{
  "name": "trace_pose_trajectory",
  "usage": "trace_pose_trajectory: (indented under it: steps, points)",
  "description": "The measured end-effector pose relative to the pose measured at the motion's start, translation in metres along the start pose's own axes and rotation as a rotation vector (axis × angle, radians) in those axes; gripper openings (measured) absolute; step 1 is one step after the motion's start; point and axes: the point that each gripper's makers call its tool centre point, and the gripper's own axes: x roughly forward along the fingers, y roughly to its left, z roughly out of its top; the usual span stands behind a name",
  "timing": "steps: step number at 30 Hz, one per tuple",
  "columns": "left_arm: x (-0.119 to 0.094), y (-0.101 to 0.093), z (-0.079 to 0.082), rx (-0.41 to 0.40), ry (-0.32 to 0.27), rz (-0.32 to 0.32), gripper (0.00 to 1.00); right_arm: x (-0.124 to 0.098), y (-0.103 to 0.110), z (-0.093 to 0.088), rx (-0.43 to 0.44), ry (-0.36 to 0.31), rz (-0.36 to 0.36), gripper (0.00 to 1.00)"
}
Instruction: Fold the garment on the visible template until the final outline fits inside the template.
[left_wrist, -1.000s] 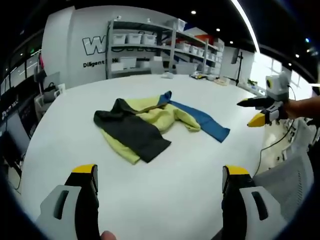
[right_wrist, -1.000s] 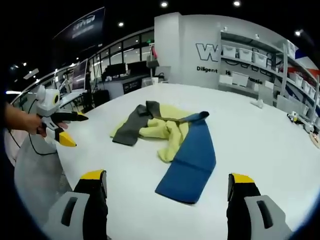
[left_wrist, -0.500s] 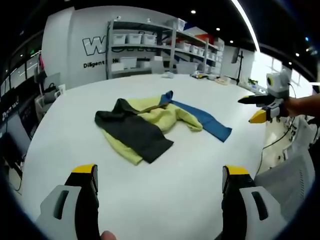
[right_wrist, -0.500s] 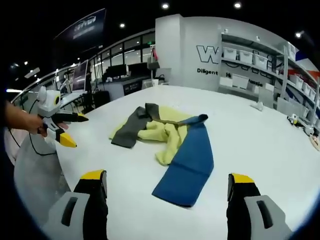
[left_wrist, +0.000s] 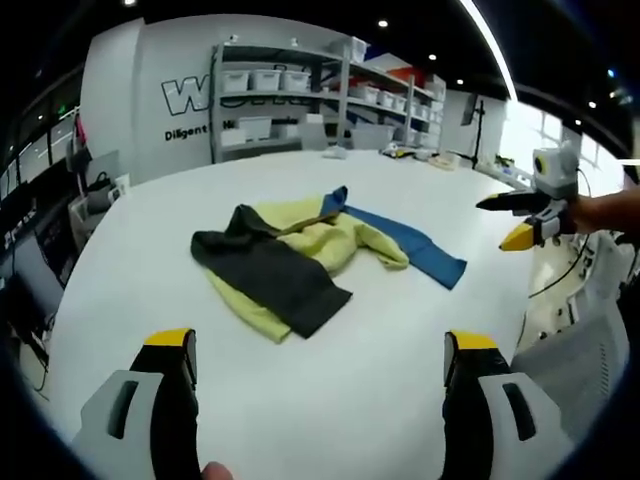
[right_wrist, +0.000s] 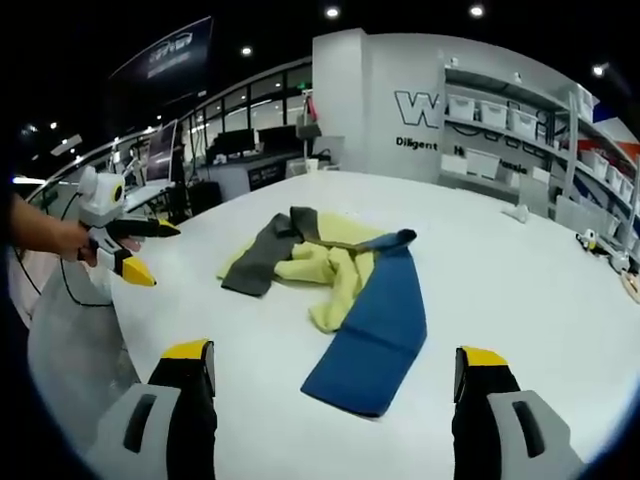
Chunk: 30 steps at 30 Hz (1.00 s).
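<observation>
Garment (left_wrist: 300, 255) lies crumpled near the middle of the white table (left_wrist: 380, 360): yellow body, dark grey sleeve, blue sleeve stretched out flat. Left claw (left_wrist: 315, 375) hangs above bare table short of the cloth, jaws spread wide, nothing held. Right claw (right_wrist: 335, 385) likewise spread and empty, just short of the blue sleeve's end (right_wrist: 365, 350). Shelving with bins (left_wrist: 290, 95) stands behind the table.

I count one crumpled yellow, black and blue garment (left_wrist: 305, 250) on one white desk (left_wrist: 380, 360), my two grippers, left gripper (left_wrist: 318, 395) and right gripper (right_wrist: 335, 400), and one shelving rack (left_wrist: 300, 95) of bins behind.
</observation>
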Motion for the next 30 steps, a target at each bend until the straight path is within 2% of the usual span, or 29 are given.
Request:
trace_pose_trajectory:
  steps: [11,21,30]
  points:
    - [0.001,-0.001,0.004,0.037,0.005,-0.014,0.97,0.001,-0.001,0.005,-0.007,-0.013,-0.003,0.95]
    - [0.001,0.002,0.01,0.035,-0.001,-0.017,0.94,0.003,-0.001,0.008,-0.057,-0.005,0.002,0.89]
    - [0.007,0.002,0.019,0.108,0.007,-0.027,0.87,0.003,-0.001,0.02,-0.101,-0.018,-0.003,0.8]
